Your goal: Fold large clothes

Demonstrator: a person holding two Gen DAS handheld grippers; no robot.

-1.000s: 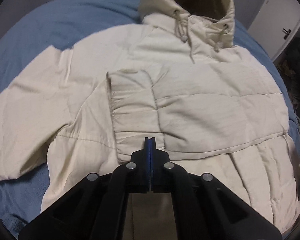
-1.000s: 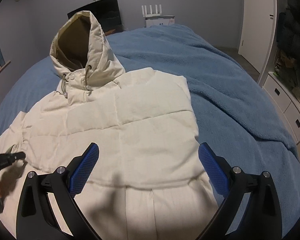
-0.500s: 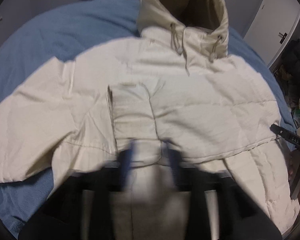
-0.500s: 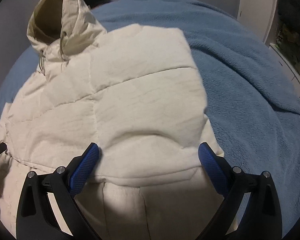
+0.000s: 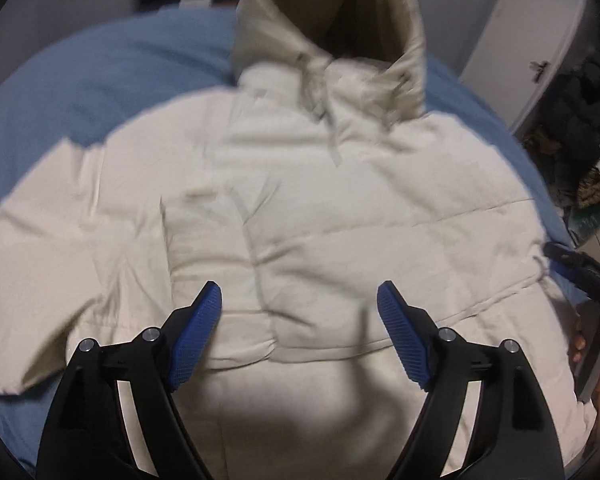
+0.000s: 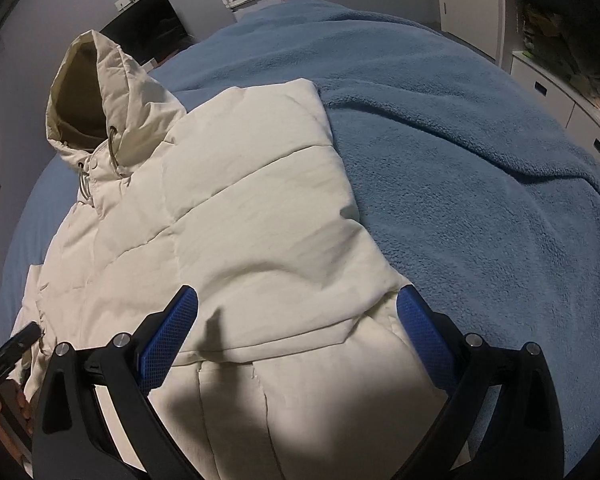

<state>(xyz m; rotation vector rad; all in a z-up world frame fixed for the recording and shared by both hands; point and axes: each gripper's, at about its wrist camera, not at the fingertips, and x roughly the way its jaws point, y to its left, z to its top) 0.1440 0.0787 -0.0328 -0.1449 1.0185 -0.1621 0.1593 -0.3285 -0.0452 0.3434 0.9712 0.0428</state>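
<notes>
Two grippers hang over a cream puffer jacket (image 5: 340,220) spread on a blue fleece blanket (image 6: 480,160). A second ago the left gripper (image 5: 300,328) was pinched shut at the cuff of the sleeve folded across the chest; its jaws have just been opening and now stand well apart, nothing between the blue pads, the cuff (image 5: 220,280) lying free below them. The left view is smeared by motion, so whether the pads graze the fabric is hard to say.

The right gripper (image 6: 296,328) is as wide open as before and holds nothing, but sits lower and closer to the jacket, which fills more of its view; its right finger (image 6: 420,332) now overlaps the jacket's side edge at the fold.

The jacket lies front up, its long axis running from the hem near the grippers to the hood (image 6: 88,100) at the far end. One sleeve (image 5: 40,260) still lies spread out to the left in the left wrist view.
</notes>
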